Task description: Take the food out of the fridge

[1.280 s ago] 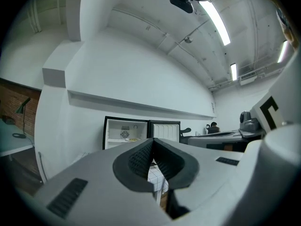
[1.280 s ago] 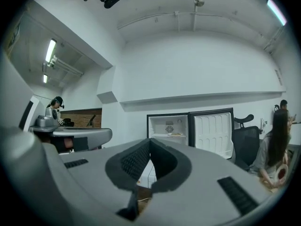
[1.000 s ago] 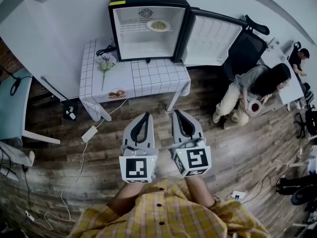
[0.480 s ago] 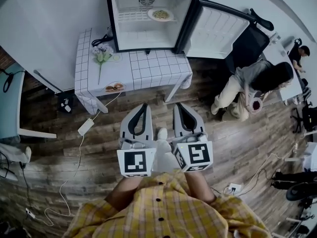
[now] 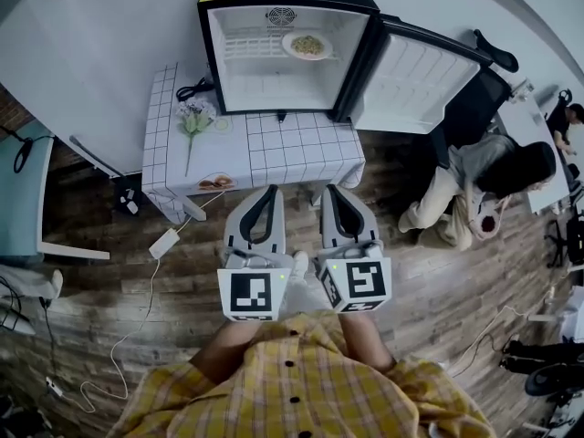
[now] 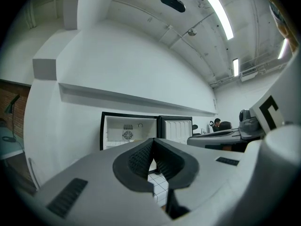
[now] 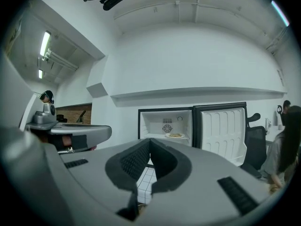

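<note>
A small black fridge (image 5: 283,44) stands on a table with its door (image 5: 420,76) swung open to the right. On its upper wire shelf sits a white plate of food (image 5: 307,45), also seen as the plate of food (image 7: 175,135) in the right gripper view. My left gripper (image 5: 271,190) and right gripper (image 5: 328,190) are held side by side in front of the table, pointing level at the fridge. Both are shut with nothing between their jaws, and both are still well short of the fridge (image 6: 129,131).
The fridge rests on a low table with a white checked cloth (image 5: 274,144), which also carries a flower (image 5: 194,121) and a small dish (image 5: 215,182). A seated person (image 5: 484,185) is at the right. Cables and a power adapter (image 5: 164,243) lie on the wooden floor at left.
Both grippers and I have moved forward toward the table and fridge, which now appear closer. The jaws stayed shut.
</note>
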Available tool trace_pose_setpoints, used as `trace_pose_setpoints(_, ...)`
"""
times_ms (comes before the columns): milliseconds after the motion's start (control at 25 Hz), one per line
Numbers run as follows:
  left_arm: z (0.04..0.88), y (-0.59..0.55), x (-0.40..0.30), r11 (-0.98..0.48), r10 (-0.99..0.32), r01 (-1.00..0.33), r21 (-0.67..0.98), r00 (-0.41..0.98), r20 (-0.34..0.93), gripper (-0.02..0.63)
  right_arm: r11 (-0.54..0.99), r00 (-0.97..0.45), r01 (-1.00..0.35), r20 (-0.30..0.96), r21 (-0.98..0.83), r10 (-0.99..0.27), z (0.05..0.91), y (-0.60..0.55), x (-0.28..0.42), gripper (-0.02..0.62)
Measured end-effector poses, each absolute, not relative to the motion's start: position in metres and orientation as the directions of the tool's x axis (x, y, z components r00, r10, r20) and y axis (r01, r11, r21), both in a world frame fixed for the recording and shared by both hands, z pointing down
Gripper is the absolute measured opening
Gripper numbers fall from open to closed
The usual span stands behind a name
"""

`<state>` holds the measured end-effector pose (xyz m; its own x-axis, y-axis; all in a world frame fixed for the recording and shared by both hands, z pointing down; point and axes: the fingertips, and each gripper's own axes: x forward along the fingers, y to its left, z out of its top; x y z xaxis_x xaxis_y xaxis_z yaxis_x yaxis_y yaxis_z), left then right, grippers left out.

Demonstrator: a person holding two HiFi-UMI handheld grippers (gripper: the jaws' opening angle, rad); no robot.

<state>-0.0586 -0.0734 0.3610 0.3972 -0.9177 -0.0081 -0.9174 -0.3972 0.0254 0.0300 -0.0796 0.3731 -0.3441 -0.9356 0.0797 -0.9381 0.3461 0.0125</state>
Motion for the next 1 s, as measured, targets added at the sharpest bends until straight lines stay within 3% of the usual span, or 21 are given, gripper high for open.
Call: trace_pose_setpoints(1000, 0.361, -0.264, 0.012, -0.335, -0.942, -0.942, -0.011, 0.334, 0.031, 0.008, 0.431, -0.434, -0.901, 0.080, -0.047, -0.897, 0.376, -0.267, 0.084, 0.006)
